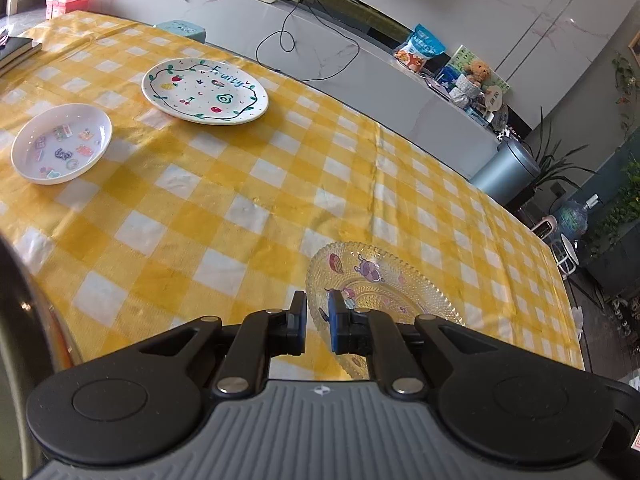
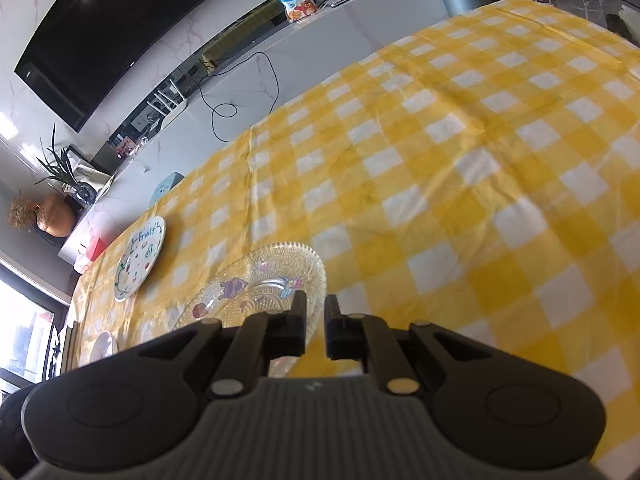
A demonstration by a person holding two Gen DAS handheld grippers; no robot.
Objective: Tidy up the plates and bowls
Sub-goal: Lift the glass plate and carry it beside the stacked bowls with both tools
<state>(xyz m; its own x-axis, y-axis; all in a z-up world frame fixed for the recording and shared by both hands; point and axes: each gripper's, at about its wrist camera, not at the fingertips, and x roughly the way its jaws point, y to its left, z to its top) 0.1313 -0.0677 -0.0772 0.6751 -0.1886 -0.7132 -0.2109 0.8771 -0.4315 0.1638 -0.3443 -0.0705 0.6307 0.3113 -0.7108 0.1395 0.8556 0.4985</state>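
Note:
A clear glass plate (image 1: 380, 284) with cartoon stickers lies on the yellow checked tablecloth (image 1: 240, 184). My left gripper (image 1: 317, 316) has its jaws closed to a narrow gap around the plate's near-left rim. My right gripper (image 2: 316, 316) likewise straddles the rim of the same glass plate (image 2: 256, 284) on its right side. A white "Fruity" plate (image 1: 205, 91) lies farther back; it also shows in the right wrist view (image 2: 140, 258). A small white bowl (image 1: 62, 143) with stickers sits at far left, seen again in the right wrist view (image 2: 105, 343).
Dark books (image 1: 16, 50) lie at the table's far left corner. Beyond the table stand a grey cabinet (image 1: 320, 56) with a router, cable and snack bags, a TV (image 2: 108, 28) and a grey bin (image 1: 506, 168). A pink box (image 1: 66, 0) sits behind the table.

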